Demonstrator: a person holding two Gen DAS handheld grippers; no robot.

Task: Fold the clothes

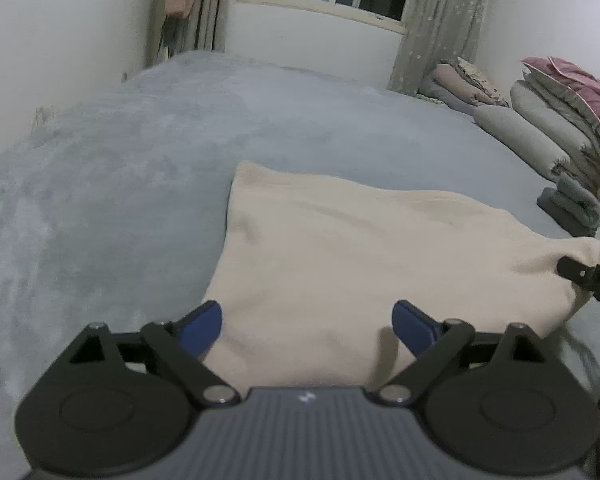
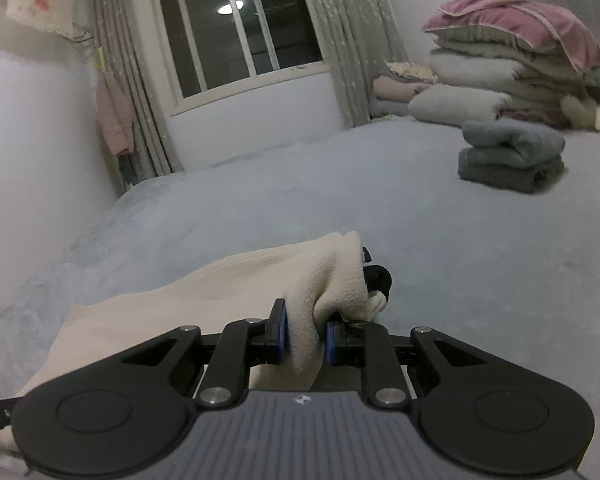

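Note:
A cream fleece garment (image 1: 340, 248) lies on the blue-grey bed (image 1: 100, 184), partly folded into a rough rectangle. My left gripper (image 1: 306, 326) is open just above its near edge, blue pads wide apart and nothing between them. In the right wrist view my right gripper (image 2: 305, 338) is shut on a bunched corner of the cream garment (image 2: 324, 276), which is lifted off the bed (image 2: 460, 260). A small black tag (image 2: 378, 276) shows at that corner. The right gripper's black finger (image 1: 580, 274) also appears at the garment's right corner in the left wrist view.
A folded grey garment (image 2: 508, 154) sits on the bed to the right, also seen small in the left view (image 1: 572, 204). Stacked quilts and a pink pillow (image 2: 516, 48) line the right side. A window (image 2: 236, 28) and curtains stand behind; a wall borders the left.

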